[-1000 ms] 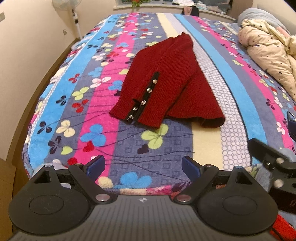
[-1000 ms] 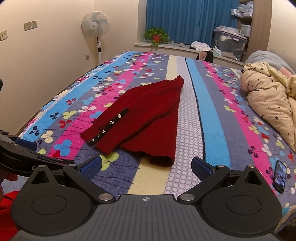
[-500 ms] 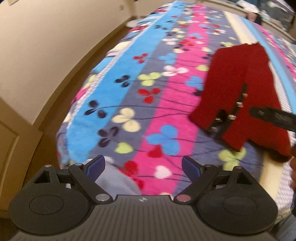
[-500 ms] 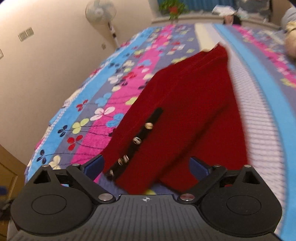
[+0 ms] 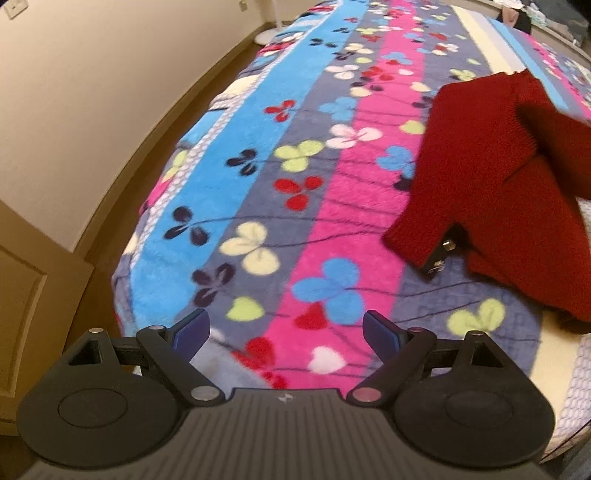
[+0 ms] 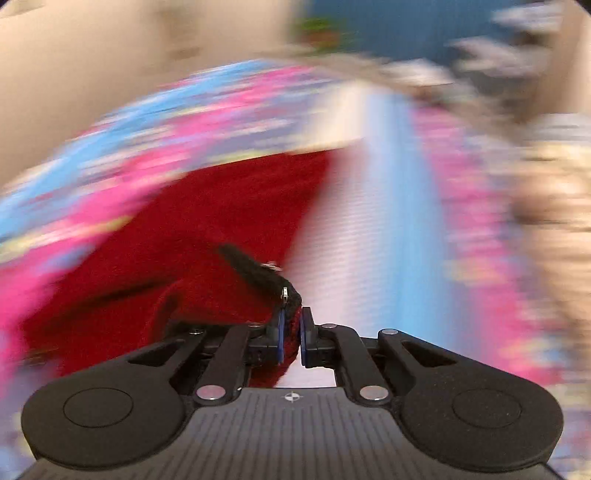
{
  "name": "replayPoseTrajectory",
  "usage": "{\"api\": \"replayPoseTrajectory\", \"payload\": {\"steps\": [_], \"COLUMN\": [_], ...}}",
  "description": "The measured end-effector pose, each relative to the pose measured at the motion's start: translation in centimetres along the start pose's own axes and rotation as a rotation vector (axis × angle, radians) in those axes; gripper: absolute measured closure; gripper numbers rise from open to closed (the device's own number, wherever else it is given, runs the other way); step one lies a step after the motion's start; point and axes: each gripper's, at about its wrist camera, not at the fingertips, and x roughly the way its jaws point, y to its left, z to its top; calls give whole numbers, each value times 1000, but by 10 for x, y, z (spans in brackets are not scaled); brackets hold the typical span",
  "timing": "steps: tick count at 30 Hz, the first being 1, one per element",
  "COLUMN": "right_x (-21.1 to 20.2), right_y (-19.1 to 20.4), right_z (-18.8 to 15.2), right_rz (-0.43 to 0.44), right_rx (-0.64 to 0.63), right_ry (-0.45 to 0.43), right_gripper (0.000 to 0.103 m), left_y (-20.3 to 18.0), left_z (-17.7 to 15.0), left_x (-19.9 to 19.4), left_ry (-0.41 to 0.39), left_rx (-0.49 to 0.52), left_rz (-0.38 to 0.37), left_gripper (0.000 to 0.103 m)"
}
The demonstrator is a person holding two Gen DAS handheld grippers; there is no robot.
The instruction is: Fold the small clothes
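Note:
A small dark red knit cardigan (image 5: pixel 491 177) with a black snap-button band lies on the flowered striped blanket (image 5: pixel 280 177), at the right of the left wrist view. My left gripper (image 5: pixel 286 332) is open and empty, low over the blanket's near edge, left of the cardigan. In the blurred right wrist view my right gripper (image 6: pixel 290 332) is shut on the cardigan's (image 6: pixel 207 229) black-banded edge and lifts that flap off the bed.
The bed's left side runs along a cream wall (image 5: pixel 92 92) with a brown skirting and a strip of floor. A blue curtain (image 6: pixel 406 33) and a pale bundle of bedding (image 6: pixel 554 177) show as blur at the far end.
My right gripper closed on the cardigan's button-band edge and is pulling it up and across; the view is motion-blurred. My left gripper stayed open and shifted little.

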Motion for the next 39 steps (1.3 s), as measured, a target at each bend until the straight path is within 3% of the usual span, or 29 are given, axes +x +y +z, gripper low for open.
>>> {"api": "replayPoseTrajectory", "payload": {"steps": [1,2,3,4,6,8,11,14,17,19,20,21,23,25,26,29,32,33,34,35,38,39], "right_x": [17,28,31,25,7,-8,-25,-36,-34,-24,-18,-9,-6,-21,-31,-36,2,14,20,19,4,-1], "right_y": [-39,-79,-106,-124,-126,-100,-21,49,102,124,139,144,151,134,114,16,-85,-109,-129,-142,-141,-132], "right_z": [8,12,12,6,-14,-43,-85,-115,-127,-126,-125,-123,-120,-112,-108,-99,-107,-112,-120,-126,-153,-161], "right_rz": [-204,-384,-464,-430,-259,-103,242,590,790,834,822,798,751,716,654,379,-69,-172,-204,-181,5,55], "right_rx": [60,142,211,264,291,244,150,213,356,418,411,403,349,289,236,214,260,290,334,394,487,488], "right_ry": [7,26,52,41,-9,-5,28,132,216,256,283,304,316,267,216,104,124,170,213,218,182,183], "right_gripper": [88,65,44,42,38,37,37,37,37,37,37,47,86,87,87,87,86,80,76,72,53,51], "left_y": [-5,-10,-15,-20,-30,-36,-40,-37,-30,-24,-22,-21,-19,-21,-25,-42,-71,-82,-93,-103,-130,-136], "left_z": [1,2,3,2,1,0,-1,-3,-6,-7,-8,-9,-11,-12,-12,-9,-6,-4,-3,-2,1,4], "left_x": [-2,-3,-4,-6,-7,-4,-2,-6,-6,-4,-4,-4,-4,-4,-3,4,16,21,27,33,54,62], "left_ry": [-4,-7,-9,-12,-17,-6,7,0,3,15,17,19,13,0,-5,-6,-31,-42,-44,-50,-39,-25], "left_rx": [2,6,14,23,45,70,77,73,61,48,43,42,47,54,63,100,147,163,178,190,219,218], "left_rz": [-4,-7,-9,-11,-8,-1,-14,-18,-10,-9,-7,-7,-3,1,2,-13,-35,-39,-33,-33,-86,-128], "left_gripper": [10,10,10,10,10,10,10,10,10,10,10,10,10,10,10,10,10,10,10,10,10,10]}}
